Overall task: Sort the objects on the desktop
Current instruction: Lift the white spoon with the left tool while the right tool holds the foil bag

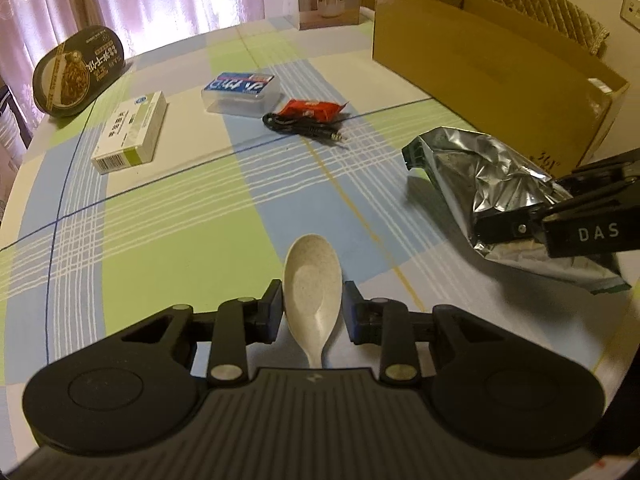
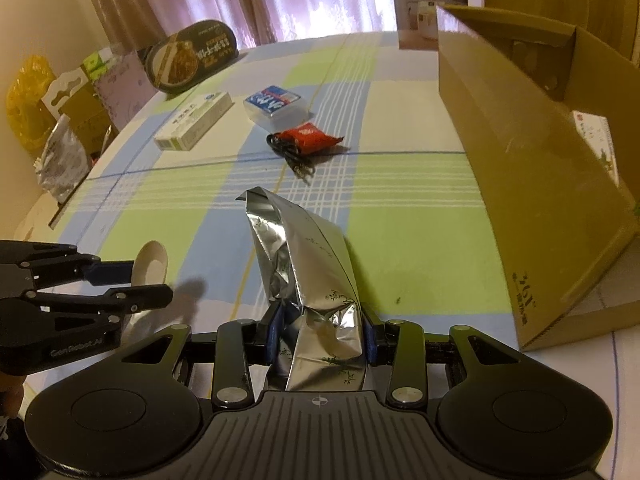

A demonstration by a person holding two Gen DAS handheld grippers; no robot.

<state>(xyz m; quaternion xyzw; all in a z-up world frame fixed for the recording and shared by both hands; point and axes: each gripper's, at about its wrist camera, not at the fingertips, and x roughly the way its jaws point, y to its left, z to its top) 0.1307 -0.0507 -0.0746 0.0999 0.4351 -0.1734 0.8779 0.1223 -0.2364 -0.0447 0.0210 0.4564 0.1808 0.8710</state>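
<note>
Foil pouch (image 2: 316,300) is light, crinkly and slippery, so it's best pinched low on a creased fold; right gripper (image 2: 320,336) is clamped on its near end, the rest sticking forward above the tabletop (image 2: 420,200), cardboard box (image 2: 520,160) just to the right. Spoon (image 1: 312,280) looks stiff, light, smooth, and its neck is probably the best hold. Left gripper (image 1: 312,312) has its pads touching the bowl sides, apparently closed on it. Spoon sits low over the tabletop, left of the pouch.

Cream spoon (image 1: 313,280), silver pouch (image 2: 316,280), seemingly blue-green-cream plaid tablecloth (image 1: 180,240).
</note>
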